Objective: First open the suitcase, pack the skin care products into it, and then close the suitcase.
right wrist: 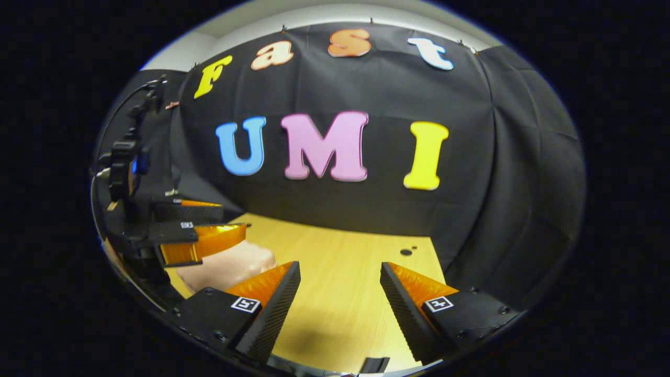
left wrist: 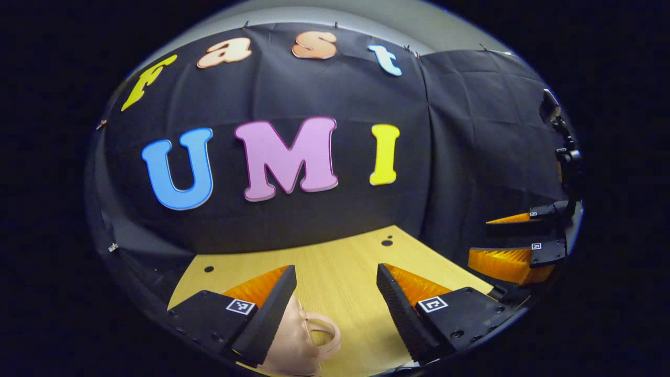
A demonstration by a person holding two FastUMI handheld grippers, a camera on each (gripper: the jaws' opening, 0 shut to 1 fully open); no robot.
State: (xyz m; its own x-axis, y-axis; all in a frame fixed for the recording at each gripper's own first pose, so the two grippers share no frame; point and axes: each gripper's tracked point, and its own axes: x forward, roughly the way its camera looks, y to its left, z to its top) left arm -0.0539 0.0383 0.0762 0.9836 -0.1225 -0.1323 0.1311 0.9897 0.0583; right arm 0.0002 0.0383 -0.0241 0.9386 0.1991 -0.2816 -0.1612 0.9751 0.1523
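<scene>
pink suitcase (left wrist: pixel 293 340) on wood table (left wrist: pixel 340 262); left claw (left wrist: pixel 335 290) wide, right claw (right wrist: pixel 340 288) wide; no label readable.

wooden table (left wrist: pixel 335 272), black cloth wall (left wrist: pixel 460 157)

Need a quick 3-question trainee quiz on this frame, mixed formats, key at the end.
1. True or false: the left gripper has its fingers spread apart.
2. Multiple choice: in the left gripper view, the pale pink suitcase lies (A) under that gripper's left finger, (B) against the black cloth wall, (C) between the right gripper's fingers.
3. Fill in: both grippers hover over a ____ table.

Key: 1 true; 2 A; 3 wooden. The right gripper is also open and holds nothing.
</scene>
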